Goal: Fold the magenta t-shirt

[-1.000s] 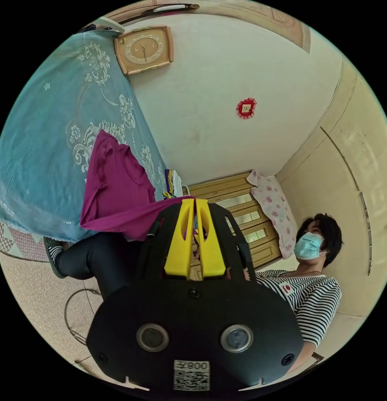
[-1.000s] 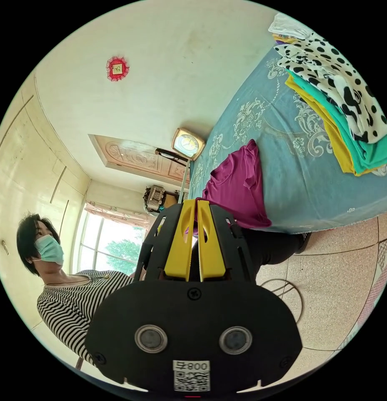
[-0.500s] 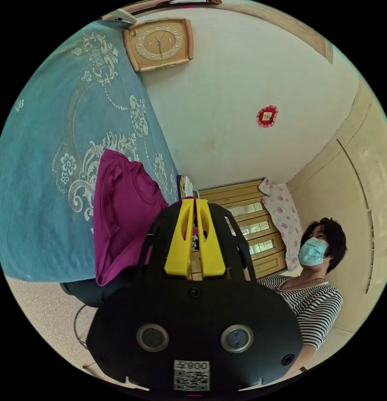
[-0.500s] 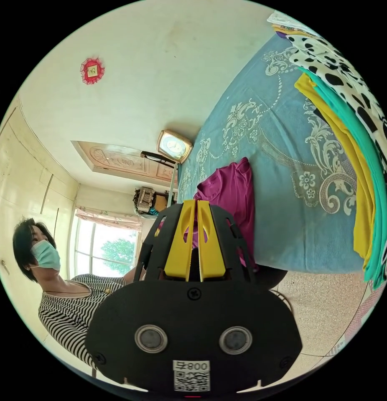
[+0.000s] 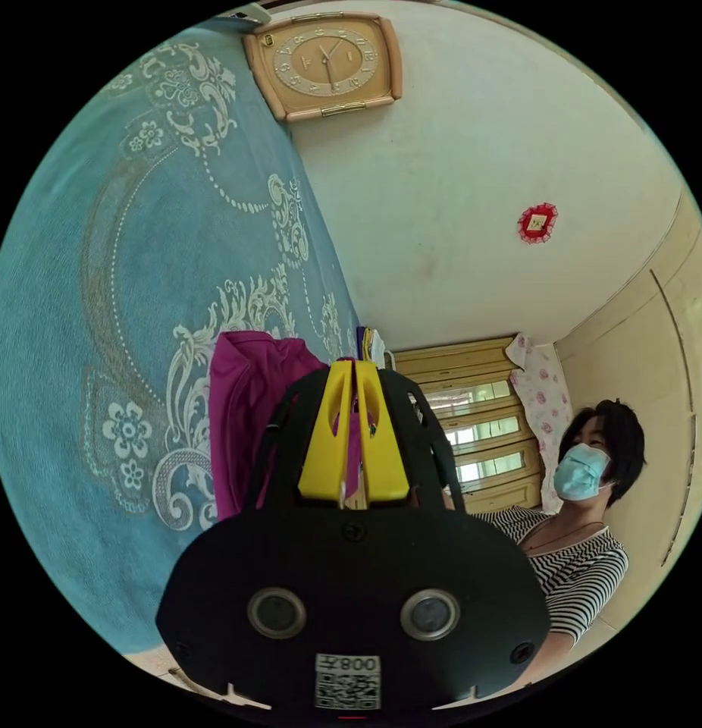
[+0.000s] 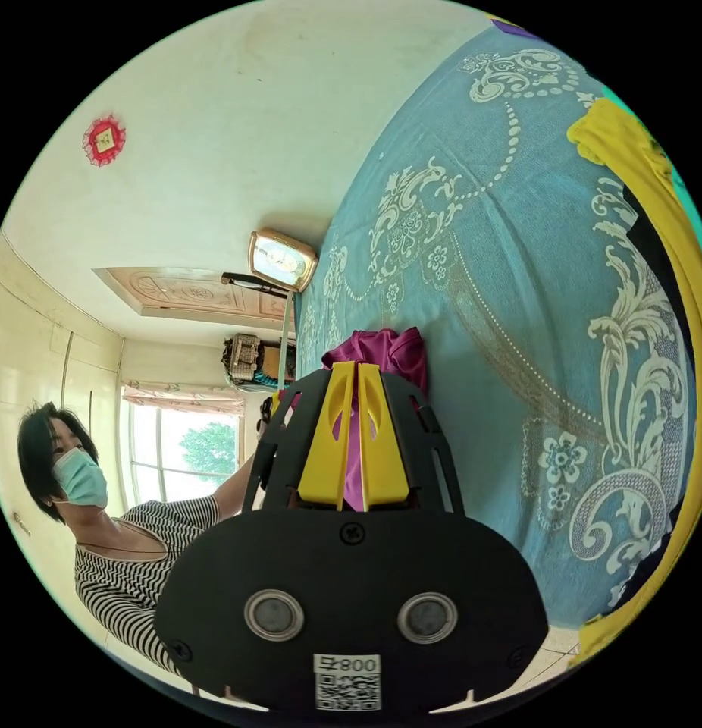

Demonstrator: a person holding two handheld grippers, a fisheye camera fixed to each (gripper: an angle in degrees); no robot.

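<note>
Left gripper (image 5: 354,379) and right gripper (image 6: 356,379) each pinch magenta t-shirt (image 5: 245,394) fabric between pressed-together jaws. Shirt bunched on the blue patterned cloth (image 6: 518,303), largely hidden behind both gripper bodies.

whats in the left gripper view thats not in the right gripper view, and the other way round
Left gripper view: a wooden cabinet with a floral cloth hung on it.

Right gripper view: a window, a carved door and yellow fabric at the cloth's edge.

Both: the magenta t-shirt pinched in a yellow-jawed gripper, the blue cloth, a clock, a person in stripes.
</note>
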